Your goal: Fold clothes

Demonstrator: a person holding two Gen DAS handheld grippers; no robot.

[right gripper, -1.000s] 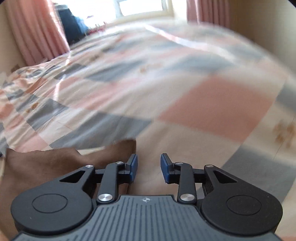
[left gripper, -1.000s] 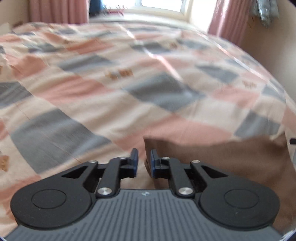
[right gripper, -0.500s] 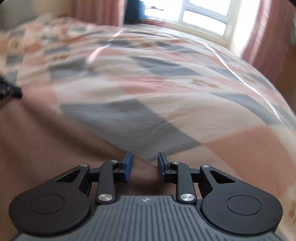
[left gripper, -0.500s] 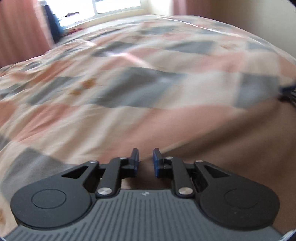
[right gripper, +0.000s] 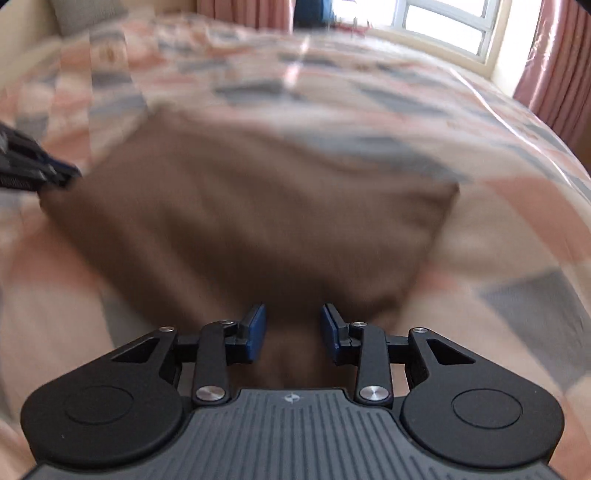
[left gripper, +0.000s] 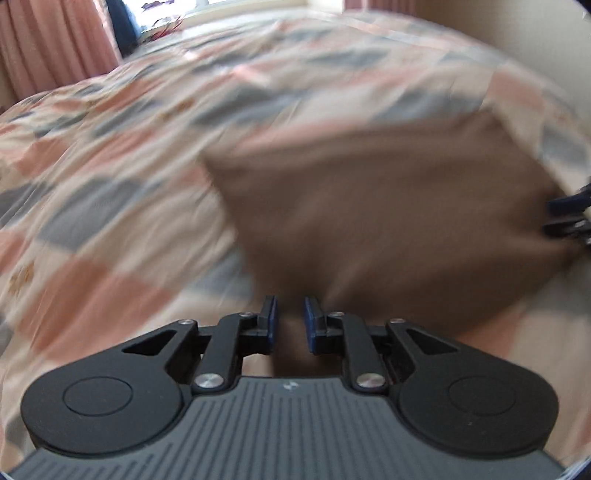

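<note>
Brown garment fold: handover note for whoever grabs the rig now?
Left gripper: jaws narrowly apart with brown garment between them; grip likely but blurred.
Right gripper: jaws wider, cloth between them; contact unclear.
The garment hangs spread between both grippers over the patchwork bedspread.
Done: both near corners picked up.
Left: carry the edge over, lay it down, finish folding.

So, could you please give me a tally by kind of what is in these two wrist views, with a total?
Brown garment: 1
Checked bedspread: 1
Claws: 2, the left claw and the right claw, each with brown cloth between its fingers
Windows: 1
Total: 5
</note>
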